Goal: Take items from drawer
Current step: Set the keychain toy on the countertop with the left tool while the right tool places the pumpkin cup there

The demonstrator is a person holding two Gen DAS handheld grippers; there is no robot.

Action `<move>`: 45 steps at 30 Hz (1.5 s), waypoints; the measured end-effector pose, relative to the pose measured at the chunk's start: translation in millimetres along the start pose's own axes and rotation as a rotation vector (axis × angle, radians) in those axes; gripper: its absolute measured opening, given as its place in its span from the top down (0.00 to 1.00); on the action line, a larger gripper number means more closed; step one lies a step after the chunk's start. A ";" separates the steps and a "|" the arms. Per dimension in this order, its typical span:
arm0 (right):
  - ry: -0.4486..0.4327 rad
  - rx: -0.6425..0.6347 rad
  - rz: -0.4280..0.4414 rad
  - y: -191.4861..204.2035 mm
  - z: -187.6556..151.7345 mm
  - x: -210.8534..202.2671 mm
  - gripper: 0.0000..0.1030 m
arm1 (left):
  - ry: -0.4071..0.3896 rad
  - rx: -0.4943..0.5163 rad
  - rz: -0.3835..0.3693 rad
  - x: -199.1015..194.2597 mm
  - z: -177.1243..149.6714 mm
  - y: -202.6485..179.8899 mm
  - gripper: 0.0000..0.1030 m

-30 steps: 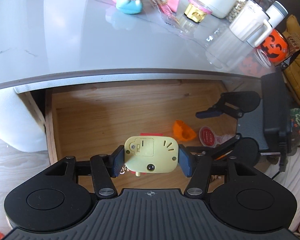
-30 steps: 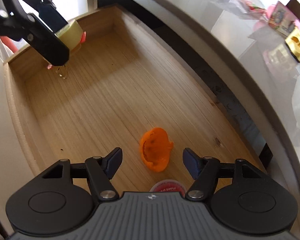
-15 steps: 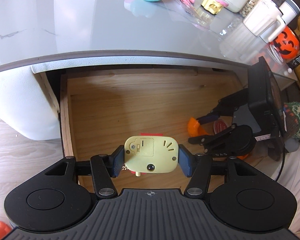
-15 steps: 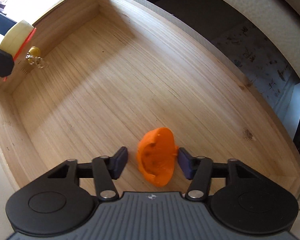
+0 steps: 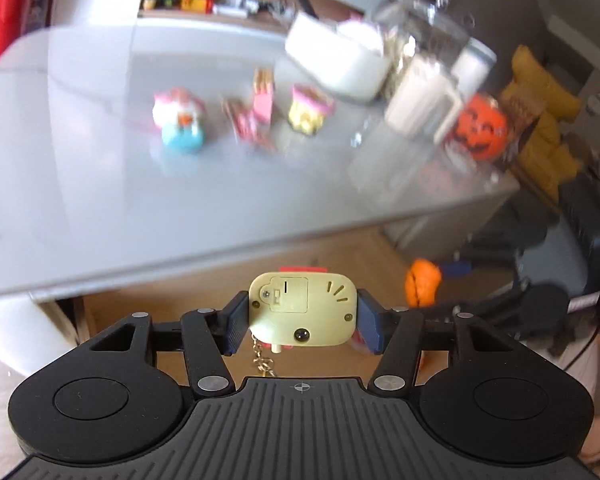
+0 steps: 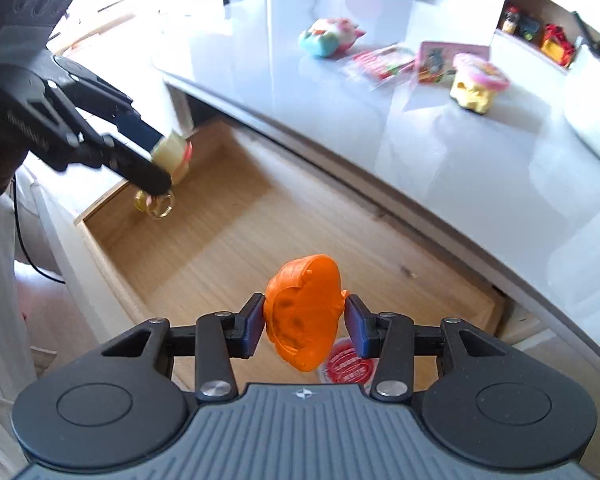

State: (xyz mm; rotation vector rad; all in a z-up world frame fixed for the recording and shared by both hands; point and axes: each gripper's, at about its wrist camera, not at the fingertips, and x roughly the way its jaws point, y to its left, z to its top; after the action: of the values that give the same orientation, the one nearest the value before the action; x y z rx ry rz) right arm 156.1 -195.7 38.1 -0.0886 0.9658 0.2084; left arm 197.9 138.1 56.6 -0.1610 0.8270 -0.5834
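Observation:
My left gripper [image 5: 302, 316] is shut on a pale yellow keychain toy [image 5: 302, 309] with a small chain hanging under it, held above the open wooden drawer [image 5: 204, 292]. My right gripper [image 6: 305, 322] is shut on an orange moulded toy [image 6: 303, 312], lifted over the drawer [image 6: 228, 240]. In the right wrist view the left gripper [image 6: 168, 160] shows at the upper left with the yellow toy [image 6: 172, 152]. A red-lidded round cup [image 6: 346, 368] lies on the drawer floor below the orange toy. The orange toy [image 5: 422, 288] also shows at the right of the left wrist view.
The grey tabletop [image 5: 100, 168] above the drawer carries a blue-pink plush [image 5: 180, 120], pink packets [image 5: 256, 112], a yellow-pink cup toy [image 5: 310, 110], a white box [image 5: 340, 56], a white jug [image 5: 420, 100] and an orange pumpkin bucket [image 5: 480, 128]. A shelf [image 6: 540, 28] holds small toys.
My right gripper shut on the orange toy and lifted it off the drawer floor. Both grippers rose and tilted up, bringing the tabletop into view. The left kept its hold.

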 end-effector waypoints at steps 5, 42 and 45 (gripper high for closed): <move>-0.056 0.158 -0.081 -40.7 -3.6 -1.6 0.58 | -0.266 0.006 0.119 -26.7 61.8 -9.0 0.41; -0.221 0.228 -0.109 -47.5 21.2 -22.1 0.58 | -0.453 -0.214 0.199 -32.9 53.1 48.6 0.43; -0.271 0.173 -0.139 -43.5 52.3 -25.2 0.58 | -0.359 -0.138 0.102 -23.3 33.5 26.2 0.43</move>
State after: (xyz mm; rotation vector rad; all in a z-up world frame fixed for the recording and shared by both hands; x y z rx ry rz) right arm 193.8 -232.9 87.8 0.0314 0.7007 0.0067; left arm 221.2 169.7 85.0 -0.3377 0.5224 -0.3855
